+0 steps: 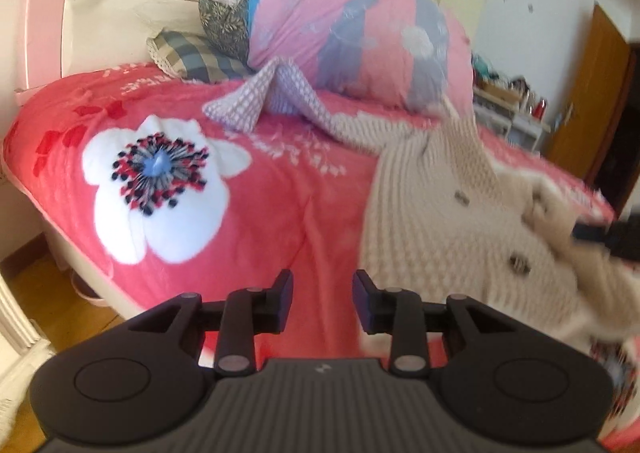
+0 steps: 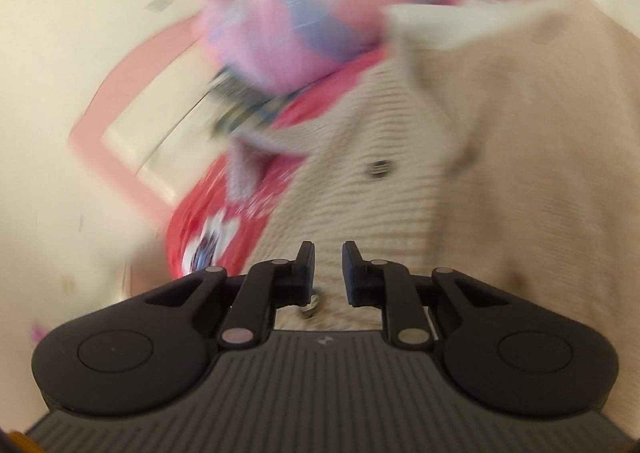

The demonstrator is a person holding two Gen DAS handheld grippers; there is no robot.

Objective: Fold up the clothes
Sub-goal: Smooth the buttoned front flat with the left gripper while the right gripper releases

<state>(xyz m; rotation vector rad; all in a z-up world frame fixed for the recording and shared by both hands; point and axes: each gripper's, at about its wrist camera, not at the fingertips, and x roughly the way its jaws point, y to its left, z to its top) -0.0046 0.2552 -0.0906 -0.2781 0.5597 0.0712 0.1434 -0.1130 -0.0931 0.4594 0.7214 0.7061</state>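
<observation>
On the red bedspread (image 1: pixel 280 193), cream cardigan (image 1: pixel 432 221) right of the parted, empty left claw (image 1: pixel 322 301), under the narrowly parted right claw (image 2: pixel 328 273).

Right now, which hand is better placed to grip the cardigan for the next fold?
Right. The right gripper hangs directly over the cream cardigan, jaws open. The left gripper faces bare red bedspread, with the cardigan off to its side.
</observation>
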